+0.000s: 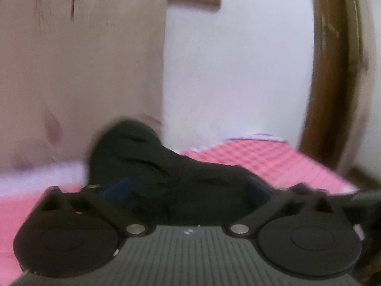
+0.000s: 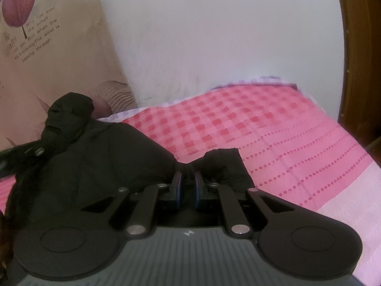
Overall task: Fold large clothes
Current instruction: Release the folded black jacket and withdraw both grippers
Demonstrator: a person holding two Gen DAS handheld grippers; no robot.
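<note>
The black garment (image 2: 95, 162), seemingly a padded jacket, lies bunched on the pink checked bedspread (image 2: 273, 124), filling the lower left and centre of the right wrist view and the lower middle of the blurred left wrist view. The right gripper (image 2: 188, 181) has its blue-padded fingers (image 2: 177, 186) drawn close together, pinching a fold of the black fabric at lower centre, with a small flap sticking up just beyond them. The left gripper (image 1: 188, 190) stands spread wide, its fingers far out to either side with the garment between and in front of them, gripping nothing that I can make out. The main risk is the thin pinch on the right: the fabric looks bulky and slippery, and a lift or pull could strip it from the pads or drag up only one layer, leaving the rest heaped. The raised hump at left centre of the right view, near the printed curtain (image 2: 47, 47), could flop over and spoil the fold line. With the left view smeared, closing there could miss the intended edge.
</note>
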